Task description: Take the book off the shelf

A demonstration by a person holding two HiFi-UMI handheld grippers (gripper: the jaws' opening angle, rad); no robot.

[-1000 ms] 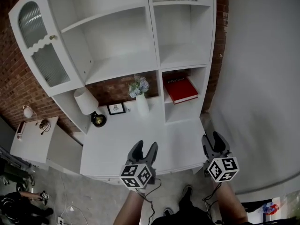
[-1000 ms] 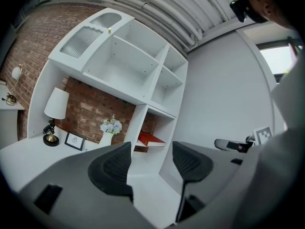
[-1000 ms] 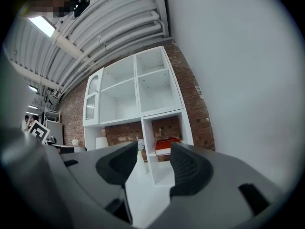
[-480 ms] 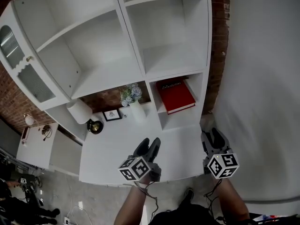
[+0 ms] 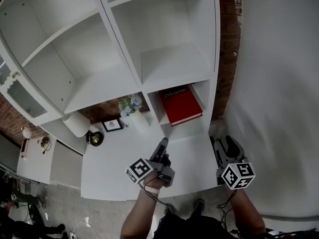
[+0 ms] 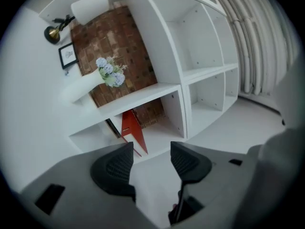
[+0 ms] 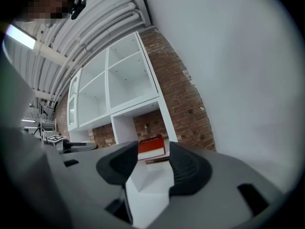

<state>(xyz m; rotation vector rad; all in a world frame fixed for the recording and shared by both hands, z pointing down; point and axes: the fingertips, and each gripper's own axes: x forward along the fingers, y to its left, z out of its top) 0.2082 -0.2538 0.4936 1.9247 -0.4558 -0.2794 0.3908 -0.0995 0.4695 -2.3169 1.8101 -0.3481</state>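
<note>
A red book (image 5: 180, 105) lies flat on a low inner shelf in the bottom right compartment of the white shelf unit (image 5: 149, 59). My left gripper (image 5: 163, 146) is rolled onto its side over the white counter, pointing at that compartment, a short way from it. Its jaws are open and have just been closing a little, with nothing between them. In the left gripper view the book (image 6: 132, 130) shows beyond the left gripper (image 6: 151, 149). My right gripper (image 5: 223, 143) stands open at the counter's right end. In its own view the book (image 7: 151, 147) appears far off between the right gripper (image 7: 152, 151) jaws.
On the counter (image 5: 119, 163) stand a white vase with pale flowers (image 5: 130, 106), a small framed picture (image 5: 111, 125) and a white-shaded lamp (image 5: 77, 125). A brick wall strip (image 5: 227, 44) and a plain white wall border the shelf unit on the right. The upper compartments hold nothing.
My left gripper has rolled onto its side and moved forward toward the book's compartment. The right gripper has edged forward too, and the shelf unit looks closer.
</note>
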